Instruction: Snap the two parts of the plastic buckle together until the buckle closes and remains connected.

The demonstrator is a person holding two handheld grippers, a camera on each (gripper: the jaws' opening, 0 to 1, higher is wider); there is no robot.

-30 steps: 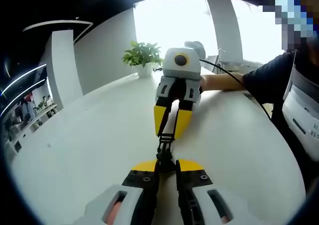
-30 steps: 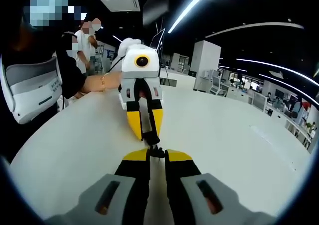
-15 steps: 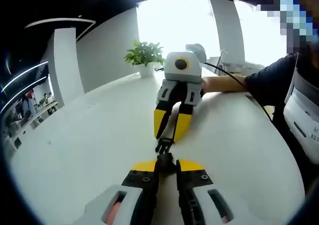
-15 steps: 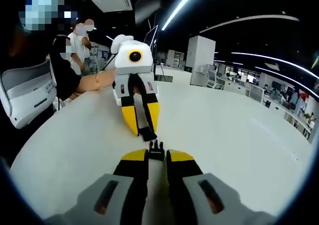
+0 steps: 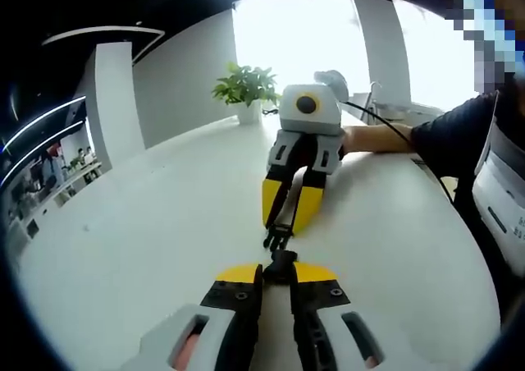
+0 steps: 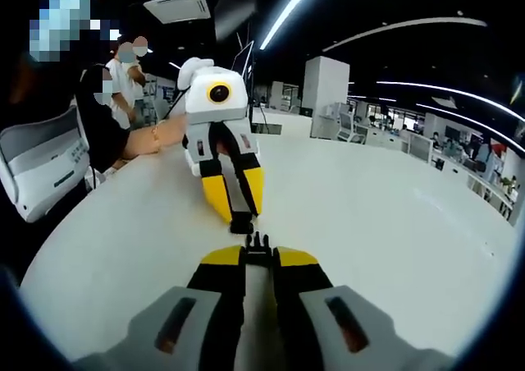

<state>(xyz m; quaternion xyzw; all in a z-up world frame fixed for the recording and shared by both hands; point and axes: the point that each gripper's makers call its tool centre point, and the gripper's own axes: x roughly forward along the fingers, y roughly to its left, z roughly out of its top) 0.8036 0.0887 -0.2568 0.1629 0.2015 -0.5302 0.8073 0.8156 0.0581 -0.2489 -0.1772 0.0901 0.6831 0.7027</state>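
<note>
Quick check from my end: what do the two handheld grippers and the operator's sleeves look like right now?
Both match: the left gripper and right gripper have white-grey housings, black fingers with yellow tips, and a yellow-ringed round lens on top. A black cable trails from the right one. The person wears a dark short sleeve.

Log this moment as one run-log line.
left tongs: shut on socket half | right tongs: shut on pronged half | halves: facing, apart | buckle: unclosed

2 buckle halves: socket [image 5: 283,262], pronged half [image 5: 277,238]. 2 tongs: left [image 5: 279,274], right [image 5: 289,213]. 1 potted plant [image 5: 244,88], 1 counter [image 5: 148,223].
</note>
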